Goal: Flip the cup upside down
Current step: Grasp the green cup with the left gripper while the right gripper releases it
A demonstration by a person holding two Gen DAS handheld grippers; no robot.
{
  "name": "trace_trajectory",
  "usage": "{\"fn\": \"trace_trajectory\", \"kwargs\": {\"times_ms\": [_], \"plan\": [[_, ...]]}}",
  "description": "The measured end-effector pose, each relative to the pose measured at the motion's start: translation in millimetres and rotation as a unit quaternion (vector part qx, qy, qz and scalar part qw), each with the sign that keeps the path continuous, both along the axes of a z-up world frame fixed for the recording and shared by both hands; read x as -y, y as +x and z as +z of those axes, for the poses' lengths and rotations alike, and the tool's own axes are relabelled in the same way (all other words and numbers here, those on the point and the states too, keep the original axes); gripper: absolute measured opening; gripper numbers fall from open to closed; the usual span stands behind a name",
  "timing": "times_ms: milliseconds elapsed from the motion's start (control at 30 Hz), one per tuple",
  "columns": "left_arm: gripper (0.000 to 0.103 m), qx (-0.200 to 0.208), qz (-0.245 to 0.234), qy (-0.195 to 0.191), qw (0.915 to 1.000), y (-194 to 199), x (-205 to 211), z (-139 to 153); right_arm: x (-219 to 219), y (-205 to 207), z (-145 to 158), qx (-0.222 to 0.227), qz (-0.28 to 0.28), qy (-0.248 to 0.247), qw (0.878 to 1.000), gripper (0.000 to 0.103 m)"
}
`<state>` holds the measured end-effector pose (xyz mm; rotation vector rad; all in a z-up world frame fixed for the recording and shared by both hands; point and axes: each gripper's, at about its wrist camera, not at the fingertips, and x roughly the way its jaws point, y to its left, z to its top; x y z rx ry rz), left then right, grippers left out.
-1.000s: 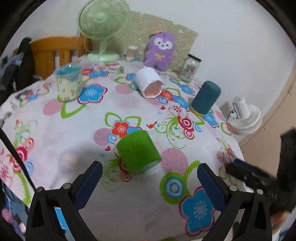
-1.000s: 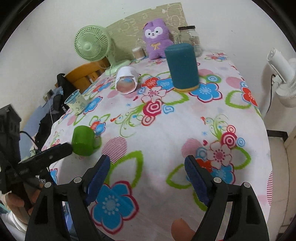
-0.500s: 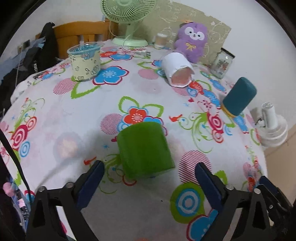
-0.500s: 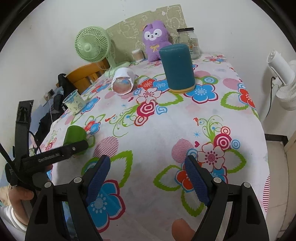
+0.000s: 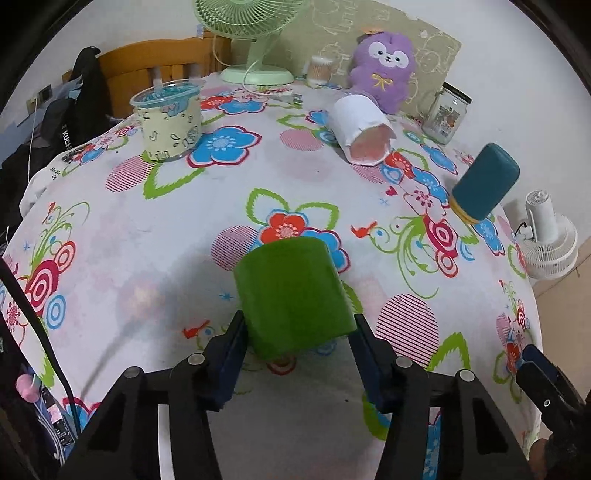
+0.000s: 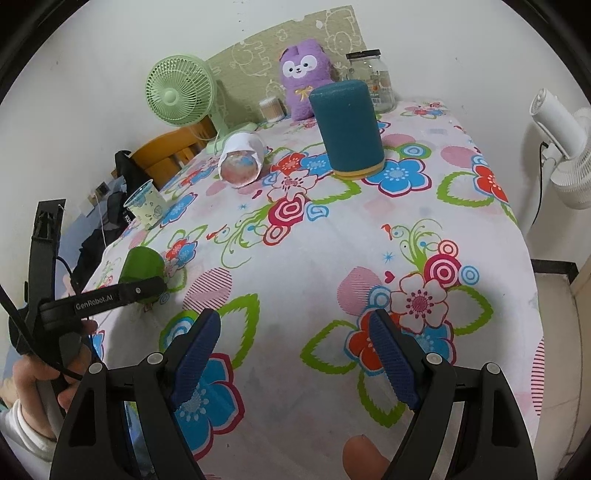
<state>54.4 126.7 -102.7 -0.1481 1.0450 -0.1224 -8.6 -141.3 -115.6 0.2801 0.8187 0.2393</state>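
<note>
A green cup (image 5: 291,295) lies on its side on the flowered tablecloth (image 5: 177,221), closed base toward the far side. My left gripper (image 5: 299,343) has its blue pads on both sides of the cup's near end, touching it. In the right wrist view the green cup (image 6: 142,264) sits at the left, partly hidden behind the left gripper's arm. My right gripper (image 6: 295,358) is open and empty above the tablecloth (image 6: 332,240) near the front edge.
A dark teal cup (image 6: 349,127) stands upside down. A white cup (image 5: 364,129) lies on its side. A patterned cup (image 5: 168,120) stands upright at the left. A green fan (image 5: 251,33), purple plush (image 5: 384,70) and glass jar (image 5: 445,112) line the back.
My left gripper has moved forward and closed its fingers around the green cup. The right gripper has stayed open and nearly still.
</note>
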Motion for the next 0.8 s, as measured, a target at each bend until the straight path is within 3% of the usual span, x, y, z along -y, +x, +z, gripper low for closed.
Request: {"fn": "trace_trajectory", "kwargs": {"times_ms": [267,467,600,800], "plan": [[0.056,-0.026,-0.062,0.008,0.9977,10,-7,12,-16,-1,1,0.003,0.027,-0.002,1.0,0.084],[0.056,-0.052,-0.144,0.02,0.988,22,-4,35,-37,1,-1,0.002,0.061,-0.007,0.998,0.084],[0.056,-0.07,-0.208,0.061,0.9737,25,6,46,-52,0,-1,0.004,0.087,-0.013,0.996,0.084],[0.056,-0.111,-0.284,0.116,0.9454,28,11,50,-71,-5,0,0.006,0.123,-0.034,0.992,0.084]]}}
